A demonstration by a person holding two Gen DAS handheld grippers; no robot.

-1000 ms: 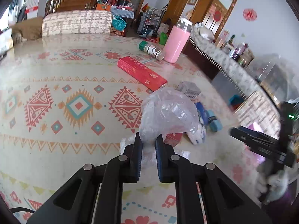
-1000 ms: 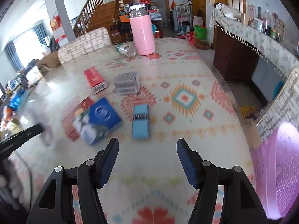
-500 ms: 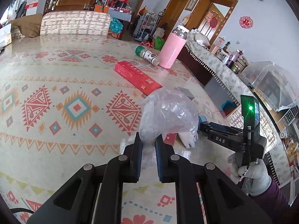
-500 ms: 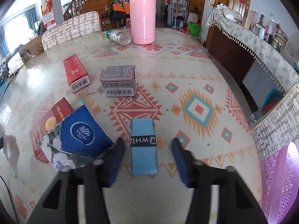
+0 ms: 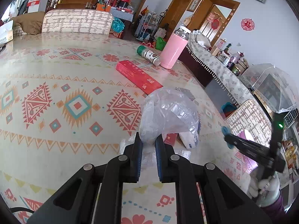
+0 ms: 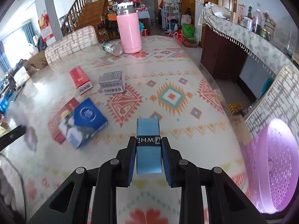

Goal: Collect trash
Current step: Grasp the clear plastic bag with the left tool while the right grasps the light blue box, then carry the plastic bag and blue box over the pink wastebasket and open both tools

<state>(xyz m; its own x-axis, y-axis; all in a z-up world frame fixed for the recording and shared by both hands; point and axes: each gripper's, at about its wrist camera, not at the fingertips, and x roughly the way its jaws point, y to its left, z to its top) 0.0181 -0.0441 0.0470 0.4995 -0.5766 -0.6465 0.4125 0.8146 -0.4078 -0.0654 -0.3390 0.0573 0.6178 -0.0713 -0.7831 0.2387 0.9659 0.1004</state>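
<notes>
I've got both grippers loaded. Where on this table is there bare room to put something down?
Bare cloth lies between the grey barcode box and the table edge toward the dark cabinet, and left of the long red box. It is crowded around the tissue pack, beside the blue roll held by the right gripper.

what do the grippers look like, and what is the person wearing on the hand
Both grippers, left and right, are black with angular linkage arms, silver rivets and blue pads on the fingers. The right one shows a green light. The hand wears a white knitted glove and a purple sleeve.
</notes>
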